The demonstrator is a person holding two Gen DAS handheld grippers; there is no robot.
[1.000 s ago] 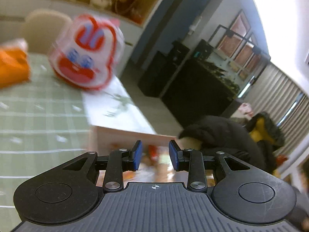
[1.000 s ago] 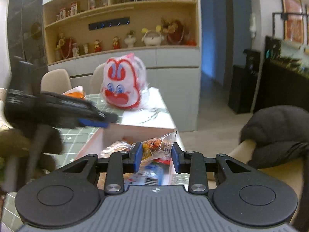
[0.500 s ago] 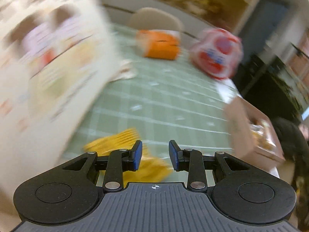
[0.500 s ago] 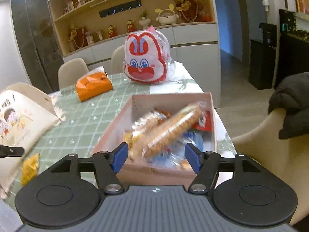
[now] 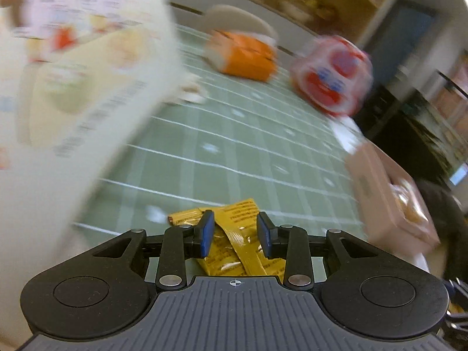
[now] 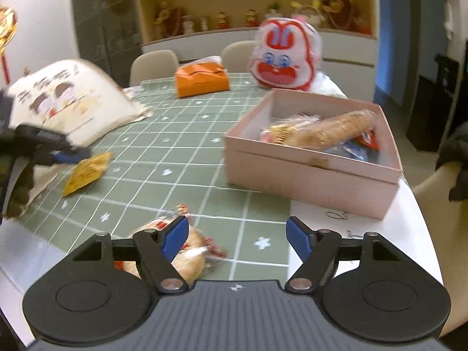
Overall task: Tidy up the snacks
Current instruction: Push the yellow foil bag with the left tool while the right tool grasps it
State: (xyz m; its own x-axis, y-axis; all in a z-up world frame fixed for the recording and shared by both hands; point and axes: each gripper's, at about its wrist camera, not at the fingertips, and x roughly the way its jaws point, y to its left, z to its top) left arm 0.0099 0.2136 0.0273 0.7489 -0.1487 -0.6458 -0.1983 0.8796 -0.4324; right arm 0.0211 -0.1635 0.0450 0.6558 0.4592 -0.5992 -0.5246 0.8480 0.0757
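A yellow snack packet (image 5: 228, 251) lies flat on the green checked tablecloth. My left gripper (image 5: 235, 219) hovers low over it, jaws a little apart and opening, packet between them, pads not pressing. The right wrist view shows that packet (image 6: 87, 172) at the left gripper's (image 6: 67, 156) tips. My right gripper (image 6: 237, 225) is wide and still opening, with nothing gripped. A wrapped bread snack (image 6: 190, 248) lies by its left finger. The pink box (image 6: 307, 175) at the right holds several snacks, with a long biscuit pack (image 6: 330, 130) on top.
A cream printed tote bag (image 6: 67, 99) lies at the left. An orange tissue pack (image 6: 201, 80) and a red-and-white rabbit bag (image 6: 285, 58) stand at the far end, with chairs behind. A dark coat (image 6: 456, 158) hangs over the chair at the right. The table's white edge (image 6: 351, 234) runs beside the box.
My left gripper swung from over the box to the left and down onto the yellow packet. My right gripper opened, left the biscuit pack in the box, and drew back low over the bread snack.
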